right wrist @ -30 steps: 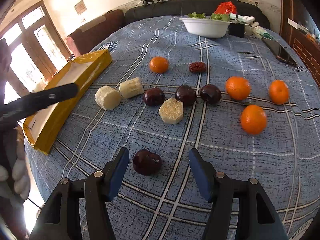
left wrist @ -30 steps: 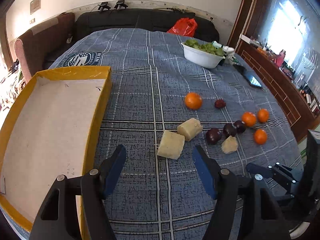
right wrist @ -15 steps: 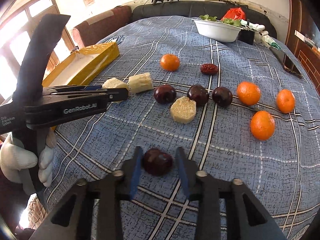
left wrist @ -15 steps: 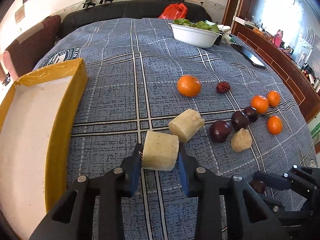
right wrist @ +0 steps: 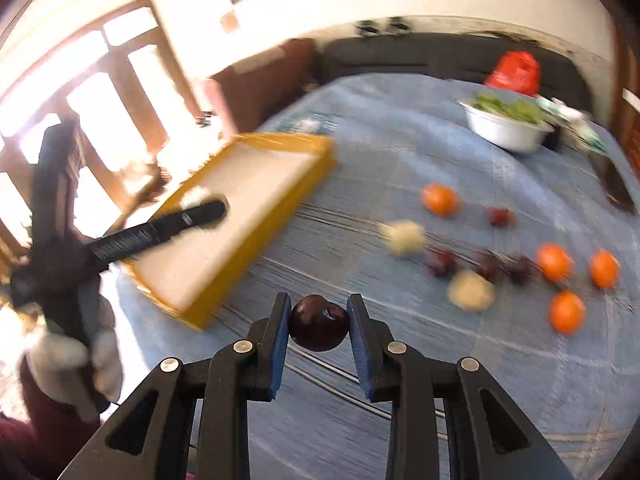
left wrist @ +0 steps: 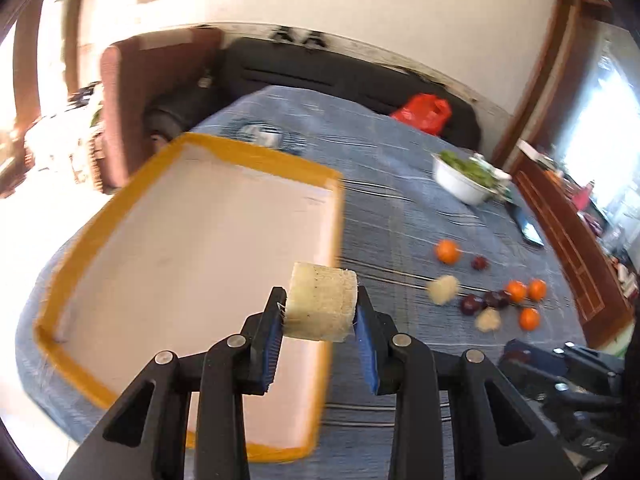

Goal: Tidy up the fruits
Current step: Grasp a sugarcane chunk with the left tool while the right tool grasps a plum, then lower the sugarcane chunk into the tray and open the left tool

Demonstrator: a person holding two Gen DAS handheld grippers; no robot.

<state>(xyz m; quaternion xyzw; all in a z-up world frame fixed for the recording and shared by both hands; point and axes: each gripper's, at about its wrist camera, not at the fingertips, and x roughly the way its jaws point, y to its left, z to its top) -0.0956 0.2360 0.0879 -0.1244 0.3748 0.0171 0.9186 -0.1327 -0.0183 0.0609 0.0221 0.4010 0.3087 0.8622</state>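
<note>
My left gripper (left wrist: 320, 312) is shut on a pale cut chunk (left wrist: 321, 307) and holds it in the air over the near right edge of the yellow-rimmed tray (left wrist: 336, 216). My right gripper (right wrist: 319, 320) is shut on a dark plum (right wrist: 319, 322), lifted above the blue plaid cloth. The tray shows in the right wrist view (right wrist: 256, 236) with the left gripper's finger (right wrist: 160, 232) over it. Oranges (right wrist: 440, 199), dark plums (right wrist: 441, 263) and pale chunks (right wrist: 403, 237) lie on the cloth to the right.
A white bowl of greens (right wrist: 506, 130) and a red bag (right wrist: 516, 70) sit at the far side. A dark phone (left wrist: 528, 228) lies by the right edge. A black sofa and a brown armchair stand behind the bed. Both views are motion-blurred.
Both grippers have lifted their fruit off the cloth and swung left toward the tray. The left gripper's chunk is now over the tray's edge.
</note>
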